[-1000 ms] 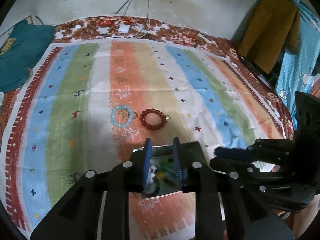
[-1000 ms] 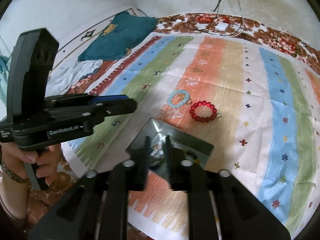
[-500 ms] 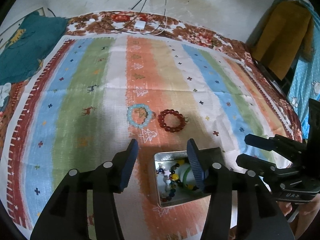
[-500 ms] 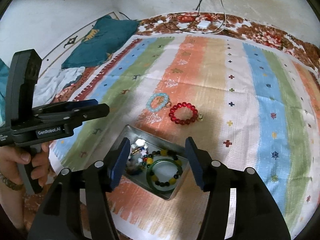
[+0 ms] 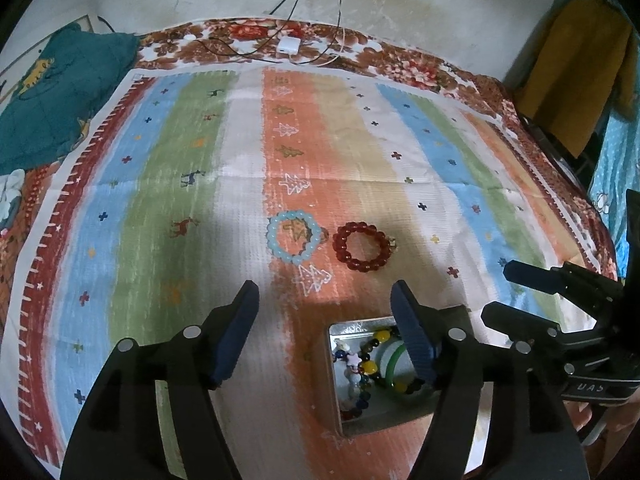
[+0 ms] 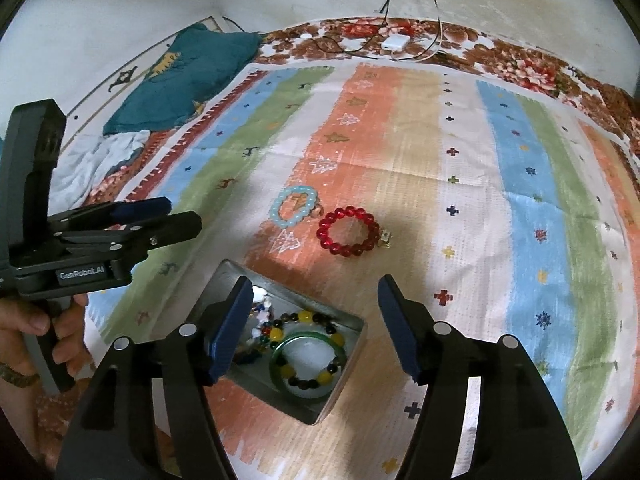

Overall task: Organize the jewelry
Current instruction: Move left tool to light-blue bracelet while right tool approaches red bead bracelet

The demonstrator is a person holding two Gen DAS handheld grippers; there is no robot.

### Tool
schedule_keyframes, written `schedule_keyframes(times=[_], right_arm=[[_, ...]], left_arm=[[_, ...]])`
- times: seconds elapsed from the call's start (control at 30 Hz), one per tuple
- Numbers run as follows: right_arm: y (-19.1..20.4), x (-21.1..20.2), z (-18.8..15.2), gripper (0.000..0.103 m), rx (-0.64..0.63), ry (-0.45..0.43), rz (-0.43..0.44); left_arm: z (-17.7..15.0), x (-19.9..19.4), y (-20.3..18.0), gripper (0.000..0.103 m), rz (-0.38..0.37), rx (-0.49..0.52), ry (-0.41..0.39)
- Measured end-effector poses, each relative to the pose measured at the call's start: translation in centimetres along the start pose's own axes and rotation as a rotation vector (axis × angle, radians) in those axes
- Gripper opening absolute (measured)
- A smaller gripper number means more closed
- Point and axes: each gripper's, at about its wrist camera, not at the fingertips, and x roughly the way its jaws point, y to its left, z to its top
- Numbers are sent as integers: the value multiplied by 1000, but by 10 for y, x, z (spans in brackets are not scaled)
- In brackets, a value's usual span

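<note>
A metal tin (image 6: 348, 384) (image 5: 360, 426) sits on the striped cloth near its front edge and holds several bead bracelets and a green bangle (image 6: 282, 350). A light blue bead bracelet (image 5: 294, 238) (image 6: 294, 210) and a red bead bracelet (image 5: 362, 246) (image 6: 348, 236) lie on the cloth just beyond the tin. My left gripper (image 5: 324, 332) is open and empty above the tin's left side. My right gripper (image 6: 314, 324) is open and empty above the tin. Each gripper shows in the other's view: the left (image 6: 132, 216) and the right (image 5: 520, 292).
The striped cloth (image 5: 192, 184) covers a floral bedspread (image 5: 420, 66). A white charger with cables (image 5: 290, 45) lies at the far edge. A teal garment (image 5: 52, 96) lies at the far left. Yellow clothing (image 5: 576, 68) hangs at the right.
Both grippers have opened from nearly shut to wide open and have risen back from the tin. The tin's contents now show between the fingers.
</note>
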Motion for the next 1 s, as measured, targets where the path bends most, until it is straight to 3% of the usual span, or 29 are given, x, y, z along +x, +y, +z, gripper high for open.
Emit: schedule_keyframes(times=[0.73,1.0], right_arm=[[-21,37,14,69,50,58,-42],[-35,59,21,69,91,96,-46]], left_arm=[[10,31,16,90,72,-1,-2],[17,45,23,90,69,-24,7]])
